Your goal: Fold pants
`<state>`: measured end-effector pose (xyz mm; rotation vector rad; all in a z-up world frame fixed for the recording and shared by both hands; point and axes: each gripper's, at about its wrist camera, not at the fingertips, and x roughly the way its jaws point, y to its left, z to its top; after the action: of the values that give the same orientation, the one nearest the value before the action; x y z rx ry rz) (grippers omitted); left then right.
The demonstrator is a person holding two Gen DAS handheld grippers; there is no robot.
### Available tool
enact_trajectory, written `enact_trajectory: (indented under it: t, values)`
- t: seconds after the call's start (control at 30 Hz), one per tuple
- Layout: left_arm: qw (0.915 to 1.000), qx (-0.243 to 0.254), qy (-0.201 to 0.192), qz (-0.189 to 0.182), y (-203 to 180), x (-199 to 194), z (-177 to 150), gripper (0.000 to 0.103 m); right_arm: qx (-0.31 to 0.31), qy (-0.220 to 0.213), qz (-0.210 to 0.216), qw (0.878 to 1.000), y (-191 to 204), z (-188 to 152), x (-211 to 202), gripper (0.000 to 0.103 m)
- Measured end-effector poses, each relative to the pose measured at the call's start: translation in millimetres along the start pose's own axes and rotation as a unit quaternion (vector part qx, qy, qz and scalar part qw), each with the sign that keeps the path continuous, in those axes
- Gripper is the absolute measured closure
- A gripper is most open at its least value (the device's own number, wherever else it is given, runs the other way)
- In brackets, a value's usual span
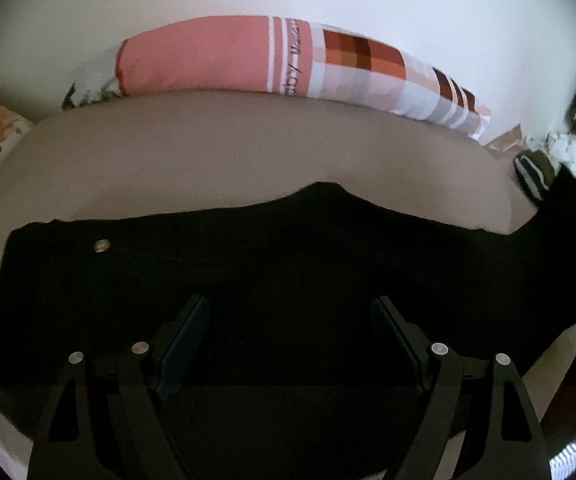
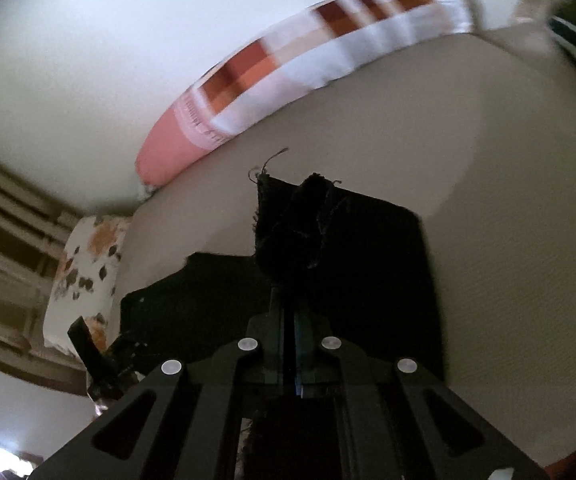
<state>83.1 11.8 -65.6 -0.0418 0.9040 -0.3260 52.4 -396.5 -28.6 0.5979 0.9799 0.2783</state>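
Note:
Black pants [image 1: 247,264] lie flat across a beige bed [image 1: 227,152], waistband with a metal button [image 1: 102,245] at the left. My left gripper [image 1: 290,320] is open and hovers just above the pants' near part, holding nothing. My right gripper [image 2: 290,304] is shut on the frayed hem end of the pants' leg [image 2: 292,216] and holds it raised above the rest of the pants [image 2: 368,264]. The left gripper [image 2: 99,356] shows at the lower left of the right wrist view.
A long pink and checked bolster pillow [image 1: 247,56] lies along the white wall at the bed's far edge. A floral pillow [image 2: 83,272] sits at the bed's left end. Striped and crumpled cloth [image 1: 556,164] lies at the far right.

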Motion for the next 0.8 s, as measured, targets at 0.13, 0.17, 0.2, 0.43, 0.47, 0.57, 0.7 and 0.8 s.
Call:
enact_trajectory:
  t: [0.13,0.17,0.2,0.43,0.47,0.57,0.7,0.8]
  values:
    - [0.9998,-0.007,-0.015,-0.008,17,-14,-10,0.020,-0.036,0.023,0.006,0.999,50,3,42,0.099]
    - [0.9997,-0.010,-0.019,-0.010,22,-18,-11,0.020,-0.044,0.030,0.007,0.999,60,2,53,0.099]
    - [0.9996,-0.012,-0.022,-0.012,27,-20,-13,0.020,-0.055,0.039,0.008,0.998,73,1,68,0.099]
    - [0.9985,-0.032,-0.038,-0.025,51,-36,-16,0.020,-0.119,0.090,-0.001,0.989,137,-21,158,0.099]
    - [0.9983,-0.034,-0.038,-0.027,53,-38,-17,0.020,-0.124,0.099,-0.004,0.987,143,-26,172,0.099]
    - [0.9979,-0.039,-0.037,-0.035,59,-39,-18,0.020,-0.139,0.126,-0.019,0.982,156,-40,206,0.099]
    - [0.9976,-0.037,-0.034,-0.048,59,-38,-19,0.020,-0.155,0.141,-0.035,0.977,159,-52,231,0.094]
    - [0.9965,-0.041,-0.024,-0.069,55,-35,-17,0.020,-0.135,0.143,-0.014,0.980,157,-49,230,0.082]
